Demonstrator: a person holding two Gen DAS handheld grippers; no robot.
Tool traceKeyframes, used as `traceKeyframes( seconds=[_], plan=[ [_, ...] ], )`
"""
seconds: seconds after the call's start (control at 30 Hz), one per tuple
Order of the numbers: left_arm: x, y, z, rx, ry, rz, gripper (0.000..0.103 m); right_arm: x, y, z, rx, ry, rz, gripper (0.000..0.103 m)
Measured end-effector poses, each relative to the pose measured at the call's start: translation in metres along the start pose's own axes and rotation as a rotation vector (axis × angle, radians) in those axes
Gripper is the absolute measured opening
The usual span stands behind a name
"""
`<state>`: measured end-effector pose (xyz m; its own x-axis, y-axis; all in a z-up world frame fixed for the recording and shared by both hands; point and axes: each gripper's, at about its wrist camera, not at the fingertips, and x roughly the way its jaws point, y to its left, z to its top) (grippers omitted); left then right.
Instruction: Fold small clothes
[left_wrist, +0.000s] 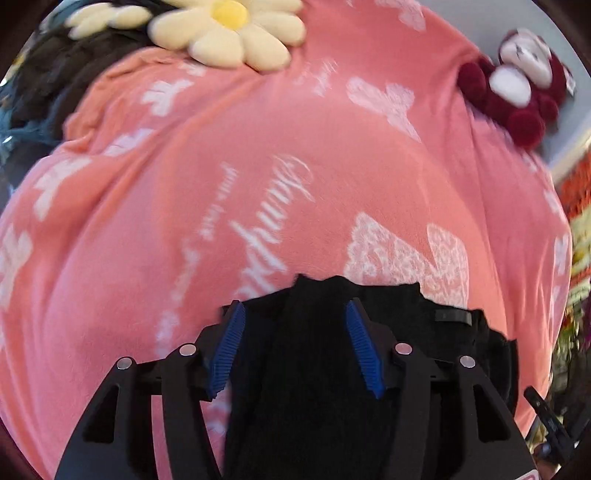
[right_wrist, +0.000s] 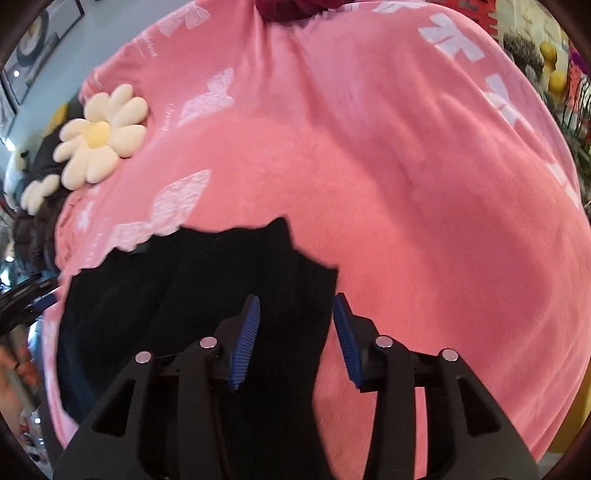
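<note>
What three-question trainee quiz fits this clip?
1. True or false: the black garment lies on a pink blanket.
2. Which soft toy sits at the far left of the blanket in the right wrist view? A) daisy cushion B) teddy bear C) ball
3. Fill in: both the left tongs and right tongs are ____ around black fabric.

Key: 1 true. 2 A, the daisy cushion. 3 open.
</note>
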<state>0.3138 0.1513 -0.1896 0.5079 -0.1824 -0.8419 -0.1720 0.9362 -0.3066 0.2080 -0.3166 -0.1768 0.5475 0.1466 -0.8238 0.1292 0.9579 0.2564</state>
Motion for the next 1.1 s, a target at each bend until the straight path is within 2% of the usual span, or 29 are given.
traceKeyframes(
  seconds=[0.03,0.07,0.1,0.23,0.3,0.37,0.47,0.53,0.57,0.6,0.63,0.7,0.77,0.83,0.93,1.0,1.1],
  plan=[
    [0.012,-0.003,0.002,0.012,0.044,-0.018,0.032,-0.004,0.002,-0.007,0.000,0.004,0.005,0.041],
    [0.020,-0.003,0.003,0.016,0.072,-0.029,0.003,-0.007,0.003,-0.011,0.001,0.009,0.011,0.041],
    [0.024,-0.003,0.004,0.012,0.091,-0.034,0.001,-0.009,0.004,-0.013,0.000,0.013,0.011,0.041],
    [-0.009,0.017,0.008,-0.034,-0.030,-0.022,0.001,-0.021,0.008,-0.024,-0.024,-0.012,-0.008,0.041],
    [-0.010,0.026,0.005,-0.052,-0.021,-0.013,0.001,-0.012,0.007,-0.029,-0.040,0.018,-0.042,0.050],
    [0.001,0.032,-0.003,-0.021,0.027,0.010,0.002,-0.003,0.000,-0.036,-0.027,0.069,-0.075,0.050],
    [-0.015,0.032,-0.014,-0.040,0.006,-0.041,0.004,-0.011,-0.006,-0.039,0.038,0.060,-0.015,0.050],
    [-0.029,0.028,-0.022,-0.027,-0.012,-0.038,0.004,-0.006,-0.007,-0.042,0.039,0.089,-0.011,0.050],
    [-0.037,0.022,-0.029,-0.002,-0.018,-0.029,0.007,0.001,-0.008,-0.045,0.020,0.119,-0.015,0.048],
    [-0.043,0.017,-0.035,0.025,-0.017,-0.016,0.009,0.011,-0.008,-0.048,-0.001,0.160,-0.031,0.037],
    [-0.049,0.010,-0.043,0.060,-0.011,0.001,0.011,0.016,-0.009,-0.050,-0.004,0.177,-0.041,0.035],
    [-0.057,-0.001,-0.056,0.108,0.007,0.011,0.017,0.009,-0.008,-0.048,0.008,0.163,-0.069,0.036],
    [-0.068,-0.014,-0.071,0.162,0.023,0.019,0.031,-0.013,0.003,-0.045,-0.011,0.104,-0.102,0.036],
    [-0.073,-0.024,-0.082,0.199,0.026,0.038,0.039,-0.030,0.012,-0.048,-0.017,0.070,-0.083,0.037],
    [-0.080,-0.036,-0.100,0.237,0.038,0.060,0.041,-0.049,0.028,-0.060,-0.056,0.059,-0.054,0.038],
    [-0.082,-0.038,-0.108,0.228,0.057,0.051,0.042,-0.054,0.042,-0.070,-0.130,0.061,-0.075,0.038],
    [-0.086,-0.038,-0.116,0.213,0.066,0.055,0.046,-0.036,0.048,-0.087,-0.198,0.135,-0.089,0.035]
  ],
)
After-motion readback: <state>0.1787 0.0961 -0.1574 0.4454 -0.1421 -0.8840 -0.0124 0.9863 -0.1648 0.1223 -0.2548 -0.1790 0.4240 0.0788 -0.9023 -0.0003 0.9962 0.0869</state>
